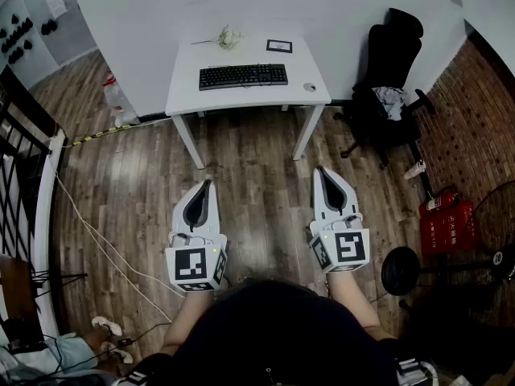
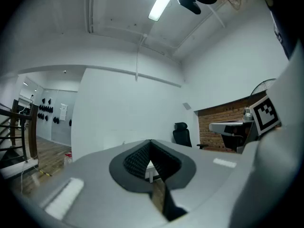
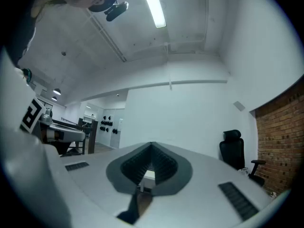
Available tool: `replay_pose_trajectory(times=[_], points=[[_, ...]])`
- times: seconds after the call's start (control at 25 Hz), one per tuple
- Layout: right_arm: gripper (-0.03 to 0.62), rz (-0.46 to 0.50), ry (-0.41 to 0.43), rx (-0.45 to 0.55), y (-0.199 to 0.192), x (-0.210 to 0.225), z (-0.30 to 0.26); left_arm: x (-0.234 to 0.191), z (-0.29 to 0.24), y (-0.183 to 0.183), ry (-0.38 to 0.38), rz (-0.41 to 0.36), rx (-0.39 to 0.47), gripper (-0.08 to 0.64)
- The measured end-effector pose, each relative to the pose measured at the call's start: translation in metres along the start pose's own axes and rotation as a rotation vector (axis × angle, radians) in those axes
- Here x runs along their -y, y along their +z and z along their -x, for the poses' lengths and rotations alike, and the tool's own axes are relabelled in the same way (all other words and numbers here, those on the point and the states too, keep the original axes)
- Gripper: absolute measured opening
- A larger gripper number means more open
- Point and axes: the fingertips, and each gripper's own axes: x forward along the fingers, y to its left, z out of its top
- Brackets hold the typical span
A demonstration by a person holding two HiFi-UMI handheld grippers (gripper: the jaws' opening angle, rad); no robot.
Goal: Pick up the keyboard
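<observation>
A black keyboard lies flat on a small white table against the far wall in the head view. My left gripper and right gripper hang side by side over the wooden floor, well short of the table, both pointing level at it. Each gripper's jaws are shut with nothing between them. In the left gripper view the left gripper frames a sliver of the table between its pads; the right gripper shows the same in the right gripper view.
A black office chair stands right of the table, with a red fire extinguisher and a floor fan by the brick wall. A white mouse, a small frame and a dried sprig share the tabletop. A cable runs across the floor at left.
</observation>
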Motion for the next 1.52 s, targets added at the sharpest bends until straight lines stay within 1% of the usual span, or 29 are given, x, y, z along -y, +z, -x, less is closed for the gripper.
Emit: replay_pose_trajectory(times=[0.16, 0.48, 0.64, 0.8, 0.84, 0.88, 0.92, 1.04, 1.2, 1.52], points=[[0.012, 0.020, 0.022, 0.024, 0.004, 0.008, 0.019, 0.022, 0.010, 0.011, 0.024, -0.037, 0.037, 0.011], [0.012, -0.001, 0.047, 0.046, -0.001, 0.026, 0.053, 0.065, 0.031, 0.004, 0.041, -0.030, 0.050, 0.011], [0.014, -0.031, 0.054, 0.029, -0.006, 0.033, 0.057, 0.072, 0.033, 0.005, 0.050, -0.038, 0.050, 0.011], [0.015, -0.037, 0.065, 0.016, -0.010, 0.039, 0.054, 0.070, 0.029, 0.004, 0.062, -0.031, 0.045, 0.011], [0.029, -0.040, 0.064, 0.013, -0.012, 0.041, 0.052, 0.068, 0.027, 0.002, 0.064, -0.028, 0.044, 0.011], [0.083, -0.040, 0.061, 0.009, -0.015, 0.042, 0.049, 0.066, 0.024, 0.001, 0.065, -0.026, 0.043, 0.011], [0.092, -0.038, 0.059, 0.005, -0.017, 0.044, 0.045, 0.065, 0.020, 0.000, 0.066, -0.027, 0.042, 0.011], [0.092, -0.032, 0.058, -0.002, -0.021, 0.051, 0.029, 0.059, 0.002, 0.001, 0.068, -0.030, 0.044, 0.011], [0.107, -0.030, 0.059, -0.015, -0.027, 0.057, -0.004, 0.043, -0.028, 0.001, 0.069, -0.029, 0.044, 0.011], [0.129, -0.023, 0.054, -0.020, -0.036, 0.063, -0.102, -0.016, -0.113, -0.001, 0.048, -0.016, 0.057, 0.011]])
